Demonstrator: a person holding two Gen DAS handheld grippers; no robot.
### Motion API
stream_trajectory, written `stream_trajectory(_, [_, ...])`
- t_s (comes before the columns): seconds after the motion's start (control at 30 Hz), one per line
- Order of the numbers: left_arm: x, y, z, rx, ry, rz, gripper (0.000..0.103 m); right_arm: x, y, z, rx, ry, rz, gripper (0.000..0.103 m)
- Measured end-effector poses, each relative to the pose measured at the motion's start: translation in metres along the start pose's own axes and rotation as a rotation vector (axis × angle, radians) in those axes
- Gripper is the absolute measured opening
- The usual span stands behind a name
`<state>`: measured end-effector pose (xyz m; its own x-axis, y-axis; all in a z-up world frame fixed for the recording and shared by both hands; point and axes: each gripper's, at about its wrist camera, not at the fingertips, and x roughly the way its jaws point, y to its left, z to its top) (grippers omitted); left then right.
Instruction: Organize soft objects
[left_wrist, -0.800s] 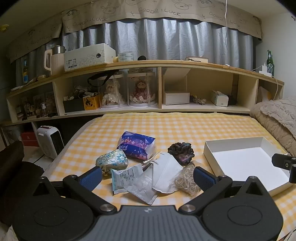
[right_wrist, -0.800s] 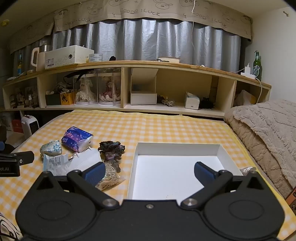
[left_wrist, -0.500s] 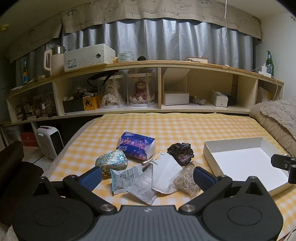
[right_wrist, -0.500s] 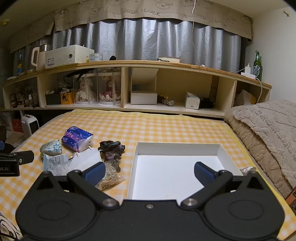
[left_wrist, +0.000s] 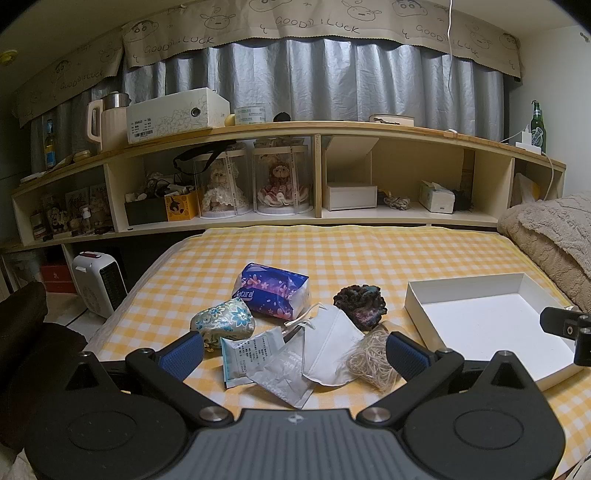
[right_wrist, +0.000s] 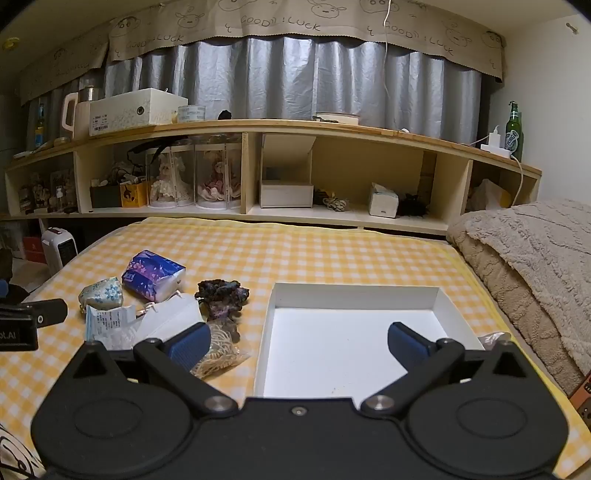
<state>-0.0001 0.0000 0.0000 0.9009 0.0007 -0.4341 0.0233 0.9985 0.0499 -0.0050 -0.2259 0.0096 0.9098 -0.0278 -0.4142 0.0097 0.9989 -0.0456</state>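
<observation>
On the yellow checked bed lies a small heap: a blue tissue pack (left_wrist: 271, 295), a floral pouch (left_wrist: 223, 323), a white face mask (left_wrist: 330, 341), flat sachets (left_wrist: 251, 354), a dark scrunchie (left_wrist: 360, 304) and a bag of beige bands (left_wrist: 373, 360). My left gripper (left_wrist: 295, 354) hovers over the near side of the heap, open and empty. A shallow white box (right_wrist: 351, 332) sits to the right of the heap. My right gripper (right_wrist: 298, 343) is open over its near edge, holding nothing. The heap shows again in the right wrist view, with the tissue pack (right_wrist: 153, 275) farthest back.
A long wooden shelf (left_wrist: 332, 218) with dolls and boxes runs behind the bed. A beige blanket (right_wrist: 528, 266) is piled at the right. A white heater (left_wrist: 98, 280) stands on the floor at the left. The far half of the bed (right_wrist: 295, 251) carries nothing.
</observation>
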Motion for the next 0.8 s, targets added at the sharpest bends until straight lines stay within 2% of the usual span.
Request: stream_trajectory(0.8, [0.0,0.0,0.0,0.0,-0.001,0.0,0.103,0.0012,0.0011,-0.0011,-0.001,0.002,-0.001,0.103])
